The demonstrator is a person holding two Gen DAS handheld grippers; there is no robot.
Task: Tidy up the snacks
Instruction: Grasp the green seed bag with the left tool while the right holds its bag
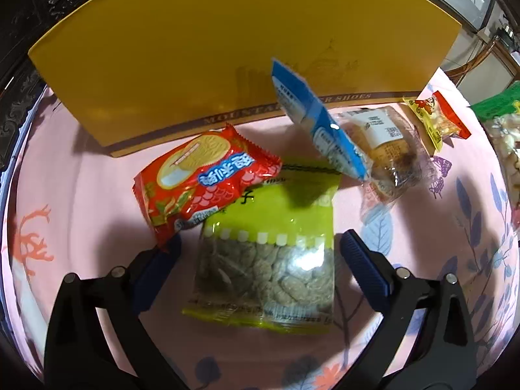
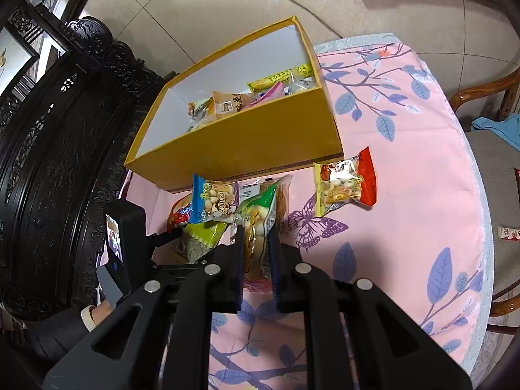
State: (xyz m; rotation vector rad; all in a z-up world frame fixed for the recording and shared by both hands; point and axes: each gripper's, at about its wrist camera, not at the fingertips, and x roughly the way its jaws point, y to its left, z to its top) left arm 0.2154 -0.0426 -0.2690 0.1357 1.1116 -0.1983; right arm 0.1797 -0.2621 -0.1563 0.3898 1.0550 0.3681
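Now, over a pink tablecloth [image 1: 81,175] printed with blue leaves, both tools in play. Left gripper [image 1: 260,253] spread wide, blue pads well apart, straddling a green bag of seeds [image 1: 269,253] lying flat on the cloth; pads not touching it. Overlapping that bag's far left corner, a red biscuit packet [image 1: 201,178], its near corner right against the left pad. Beyond both, the yellow box [image 1: 227,48], its near wall filling the far side of the left wrist view, brown band with lettering along the bottom edge.

Right gripper [image 2: 256,253] clamped tight on a green-topped snack pack [image 2: 256,224], jaws pressed on either side of it, pack standing up between the fingers. Just left of it and raised off the cloth, a blue packet [image 2: 213,203] with a cartoon face, tilted; same blue packet [image 1: 321,123] hanging edge-on in front of the box wall from the left wrist. What carries it, cannot tell. Behind it on the cloth, a clear-wrapped pastry [image 1: 390,149] with a white label. Further right, lying apart from the rest, a red and yellow packet [image 2: 347,182] near the box's right corner.

Inside the open box, seen from the right wrist, several wrapped snacks [image 2: 253,97] piled along the near wall, white lining bare at the far end. Dark carved furniture [image 2: 48,162] to the left, tiled floor [image 2: 227,0] beyond, wooden chair [image 2: 487,97] far right.
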